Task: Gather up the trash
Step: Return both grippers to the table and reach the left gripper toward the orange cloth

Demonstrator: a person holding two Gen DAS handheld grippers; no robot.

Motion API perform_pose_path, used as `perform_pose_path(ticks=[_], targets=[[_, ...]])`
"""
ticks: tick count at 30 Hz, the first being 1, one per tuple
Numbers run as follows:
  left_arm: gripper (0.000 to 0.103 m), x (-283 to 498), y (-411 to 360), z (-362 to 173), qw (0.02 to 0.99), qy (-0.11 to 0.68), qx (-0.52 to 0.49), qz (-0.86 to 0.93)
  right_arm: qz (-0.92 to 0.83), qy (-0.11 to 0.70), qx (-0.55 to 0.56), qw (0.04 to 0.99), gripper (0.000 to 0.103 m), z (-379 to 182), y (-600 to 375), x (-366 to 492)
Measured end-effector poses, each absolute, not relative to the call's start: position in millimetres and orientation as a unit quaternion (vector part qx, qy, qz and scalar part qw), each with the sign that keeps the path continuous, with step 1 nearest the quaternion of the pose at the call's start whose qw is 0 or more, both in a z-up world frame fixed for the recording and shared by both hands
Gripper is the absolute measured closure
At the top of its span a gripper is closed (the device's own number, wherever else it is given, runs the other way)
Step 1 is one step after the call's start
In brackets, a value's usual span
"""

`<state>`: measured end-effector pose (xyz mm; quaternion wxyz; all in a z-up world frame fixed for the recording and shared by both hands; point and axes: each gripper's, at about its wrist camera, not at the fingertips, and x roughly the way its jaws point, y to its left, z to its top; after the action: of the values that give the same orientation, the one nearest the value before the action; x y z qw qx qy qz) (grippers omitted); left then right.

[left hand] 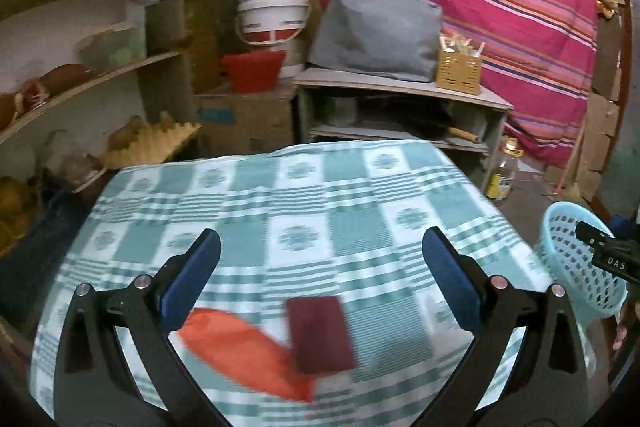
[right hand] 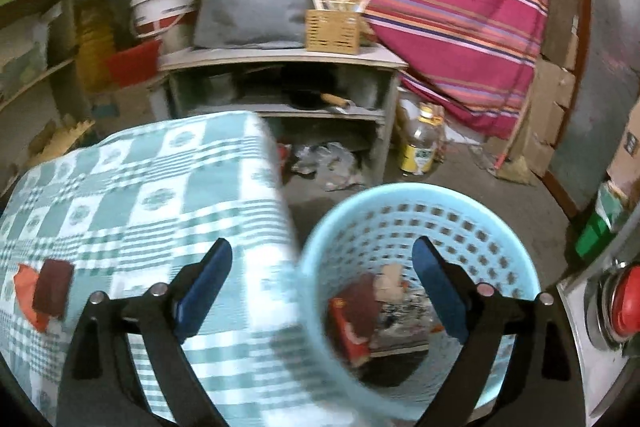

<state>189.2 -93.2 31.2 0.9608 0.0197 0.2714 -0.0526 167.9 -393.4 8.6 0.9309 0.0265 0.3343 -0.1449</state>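
A dark red flat packet (left hand: pixel 320 334) lies on an orange wrapper (left hand: pixel 248 355) near the front of the green-checked tablecloth (left hand: pixel 304 195). My left gripper (left hand: pixel 320 239) hovers open above them, nothing between its blue pads. Both pieces show again at the left of the right wrist view: the packet (right hand: pixel 53 287) and the wrapper (right hand: pixel 25 291). My right gripper (right hand: pixel 322 247) stands open over the rim of the light blue basket (right hand: pixel 496 227), with nothing in it. Inside the basket lie a red box (right hand: pixel 352 323), a pale crumpled piece (right hand: pixel 390 283) and printed paper (right hand: pixel 408 319).
The basket (left hand: pixel 576 267) stands on the floor at the table's right edge. Behind the table is a low grey shelf unit (left hand: pixel 400 95) with a grey cushion (left hand: pixel 376 31) and a yellow holder (left hand: pixel 458 71). A bottle (right hand: pixel 420 143) stands on the floor. Cluttered shelves (left hand: pixel 80 75) fill the left.
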Motion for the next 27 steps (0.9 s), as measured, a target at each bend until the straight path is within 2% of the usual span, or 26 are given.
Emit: perform_pose_path(ticks=[15,27], targets=[[0.005,161,2,22,0.961,0.275,0.011,0.0,-0.069,0.348,-0.017,0.935,0.013,-2,-279,173],[0.005,158,57,-6,0.954,0.298,0.016,0.037,-0.027,0.364,-0.046,0.93,0.011,-16,-211,187]])
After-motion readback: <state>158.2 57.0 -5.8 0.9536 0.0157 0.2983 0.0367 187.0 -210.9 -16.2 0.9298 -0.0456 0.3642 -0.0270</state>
